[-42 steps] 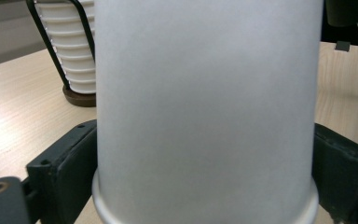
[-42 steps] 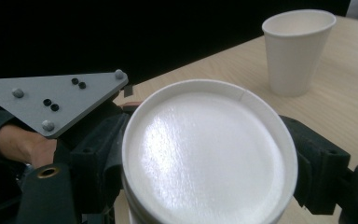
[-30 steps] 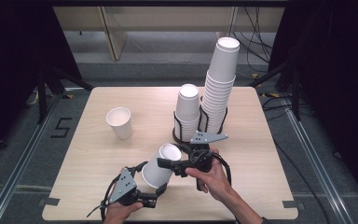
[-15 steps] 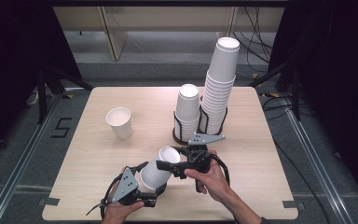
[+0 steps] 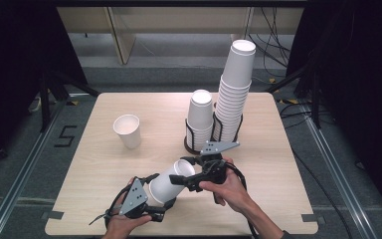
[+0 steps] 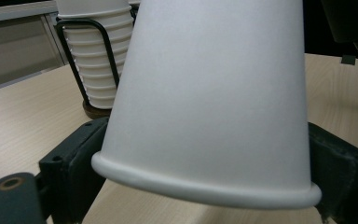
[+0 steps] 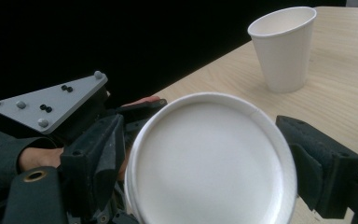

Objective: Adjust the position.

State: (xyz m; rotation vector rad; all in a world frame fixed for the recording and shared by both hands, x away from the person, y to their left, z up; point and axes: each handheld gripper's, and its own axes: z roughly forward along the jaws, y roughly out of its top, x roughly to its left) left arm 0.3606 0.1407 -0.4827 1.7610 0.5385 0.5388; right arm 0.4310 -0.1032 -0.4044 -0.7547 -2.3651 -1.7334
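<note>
High view: a white paper cup (image 5: 168, 180) lies on its side in the air, at six o'clock over the pale wooden table (image 5: 278, 164). The left gripper (image 5: 154, 209) has just been closing on its rim end. The right gripper (image 5: 191, 174) squeezes its bottom end.

Left gripper view: the jaws hug the rolled rim (image 6: 205, 184).

Right gripper view: the jaws pinch the round base (image 7: 209, 158). I think a handover is going on; next, one gripper should let go. The cup looks smooth and undented.
</note>
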